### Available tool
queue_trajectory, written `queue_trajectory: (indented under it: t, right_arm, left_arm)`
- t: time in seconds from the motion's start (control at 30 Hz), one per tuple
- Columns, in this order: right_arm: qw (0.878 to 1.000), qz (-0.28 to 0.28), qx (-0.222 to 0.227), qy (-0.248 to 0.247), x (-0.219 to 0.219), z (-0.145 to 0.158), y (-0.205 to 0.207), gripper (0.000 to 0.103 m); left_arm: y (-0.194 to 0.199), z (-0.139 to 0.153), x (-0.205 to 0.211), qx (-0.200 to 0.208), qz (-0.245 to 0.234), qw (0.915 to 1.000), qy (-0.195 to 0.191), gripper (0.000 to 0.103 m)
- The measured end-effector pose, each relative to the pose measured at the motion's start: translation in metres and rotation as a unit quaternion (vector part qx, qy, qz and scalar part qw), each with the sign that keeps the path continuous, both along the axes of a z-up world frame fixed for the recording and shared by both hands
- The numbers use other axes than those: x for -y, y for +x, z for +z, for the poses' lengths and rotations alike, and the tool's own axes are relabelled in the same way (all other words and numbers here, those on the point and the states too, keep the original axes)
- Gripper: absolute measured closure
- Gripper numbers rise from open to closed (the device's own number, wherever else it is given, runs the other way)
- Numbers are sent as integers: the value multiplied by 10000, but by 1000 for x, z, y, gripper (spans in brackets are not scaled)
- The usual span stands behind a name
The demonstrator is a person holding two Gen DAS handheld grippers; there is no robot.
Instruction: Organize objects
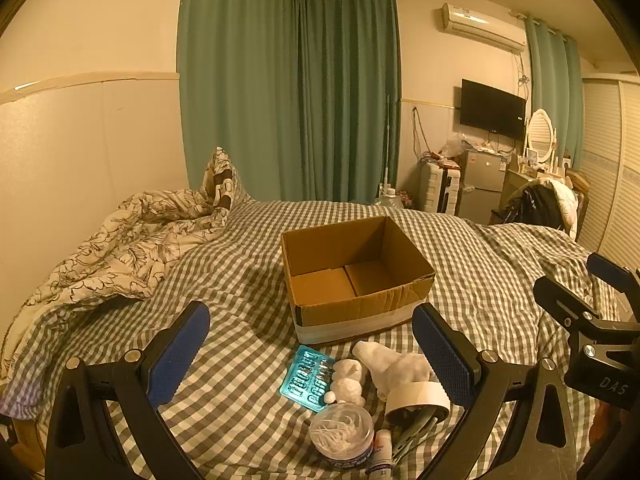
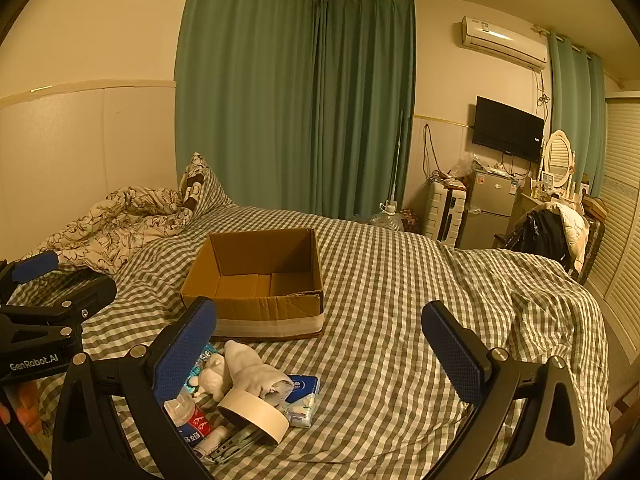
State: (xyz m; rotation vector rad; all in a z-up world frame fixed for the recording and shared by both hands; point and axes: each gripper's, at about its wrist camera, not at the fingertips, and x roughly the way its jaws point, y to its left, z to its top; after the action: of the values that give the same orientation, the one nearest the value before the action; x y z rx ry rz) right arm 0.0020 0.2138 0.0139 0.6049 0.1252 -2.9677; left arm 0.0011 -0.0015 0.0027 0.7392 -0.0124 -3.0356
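Both hand-held grippers hover over the bed (image 1: 480, 248) with fingers wide apart, holding nothing: the left hand-held gripper (image 1: 312, 356) and the right hand-held gripper (image 2: 320, 344). The box (image 1: 360, 308) sits open on the checked cover, at 12 o'clock from the pile of small things. In that pile lie a blue tray (image 1: 306, 378), a white figurine (image 1: 348, 384), a glove (image 1: 396, 364), a tape roll (image 1: 418, 398) and a swab tub (image 1: 342, 434), touching or just beside one another. A tissue pack (image 2: 304, 398) lies at 3 o'clock of the tape roll.
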Motion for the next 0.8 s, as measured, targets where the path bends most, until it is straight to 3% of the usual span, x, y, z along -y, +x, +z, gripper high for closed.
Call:
queue_trajectory:
  t: [0.8]
  right_arm:
    - [9999,61,0,112,9,1,2,0]
  left_arm:
    - [3,-2,-3,16,59,9999,-80,0]
